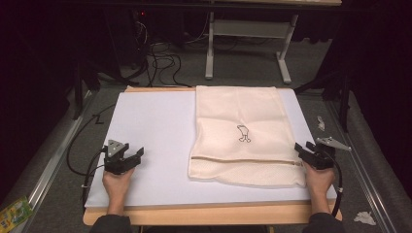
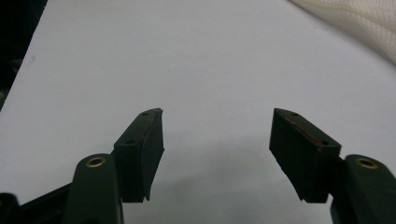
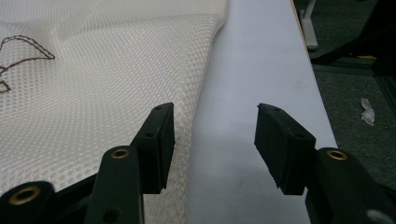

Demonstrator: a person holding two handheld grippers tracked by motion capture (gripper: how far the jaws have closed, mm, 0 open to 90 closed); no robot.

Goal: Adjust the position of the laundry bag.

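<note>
Two tools are in the person's hands, one at each near corner of the desk (image 1: 155,121), and both stand wide open with nothing gripped. In the high view the left tool (image 1: 136,156) rests on the bare white mat well apart from the cream mesh laundry bag (image 1: 243,136), while the right tool (image 1: 302,149) sits at the bag's near right corner. One bag lies flat on the right half of the mat, its far edge at the mat's far edge; a single small dark embroidered figure (image 1: 243,133) marks its middle and one zipper line (image 1: 243,158) runs across it near the person's side. The left gripper view shows what the high view cannot: the left tool (image 2: 217,140) has only blank white surface between its two pads, with a sliver of mesh bag (image 2: 364,23) at the upper right corner. The right gripper view brings out the open weave of the bag (image 3: 107,70) and part of the embroidered figure (image 3: 18,56); the right tool (image 3: 215,140) straddles the bag's side edge, one pad over the mesh, the other over bare mat, neither pressing the fabric. From above, two crumpled white scraps (image 1: 364,217) lie on the grey floor to the right and one green packet (image 1: 13,209) at the lower left.
</note>
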